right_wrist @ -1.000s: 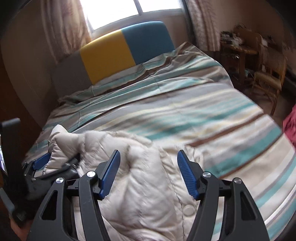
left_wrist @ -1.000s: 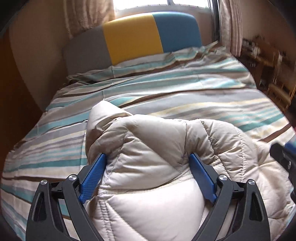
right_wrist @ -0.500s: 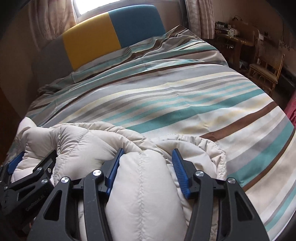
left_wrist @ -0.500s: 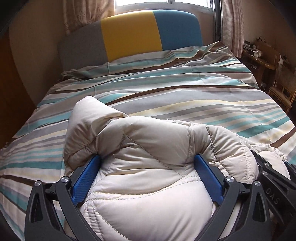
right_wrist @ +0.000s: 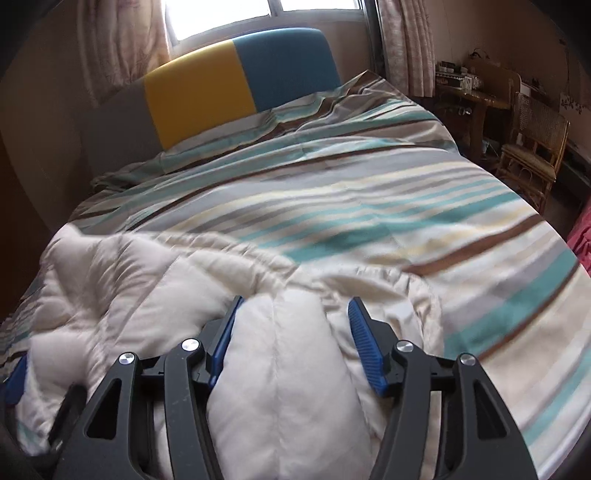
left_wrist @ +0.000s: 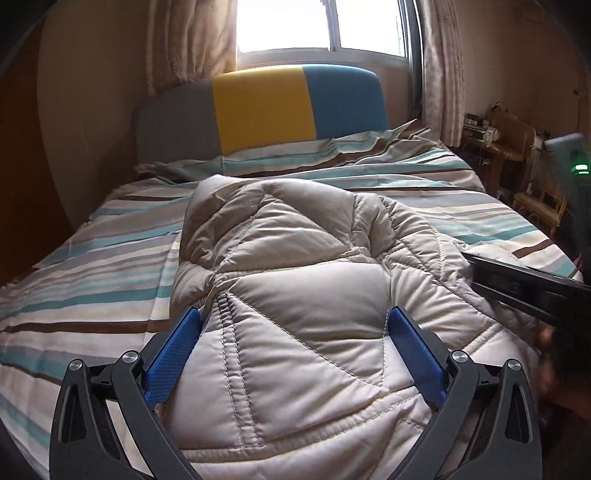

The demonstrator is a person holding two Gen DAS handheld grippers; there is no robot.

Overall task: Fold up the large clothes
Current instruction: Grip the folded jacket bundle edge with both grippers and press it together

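Note:
A cream quilted puffer jacket (left_wrist: 306, 266) lies bunched on the near part of a striped bed (left_wrist: 110, 266). My left gripper (left_wrist: 295, 321) has a thick fold of the jacket between its blue pads (left_wrist: 173, 347) and holds it raised. My right gripper (right_wrist: 293, 314) is shut on another puffy fold of the jacket (right_wrist: 280, 369), to the right of the left one. The right gripper's black body (left_wrist: 528, 288) shows at the right edge of the left wrist view. The jacket's lower part is hidden under the grippers.
The bed has a grey, yellow and blue headboard (left_wrist: 262, 107) under a curtained window (left_wrist: 321, 26). A wooden table (right_wrist: 476, 96) and a wicker chair (right_wrist: 532, 147) stand to the right of the bed. A brown wall panel (left_wrist: 22, 184) stands at the left.
Both grippers have risen with the jacket, lifting its gripped folds off the bed. The right gripper has closed further on its fold.

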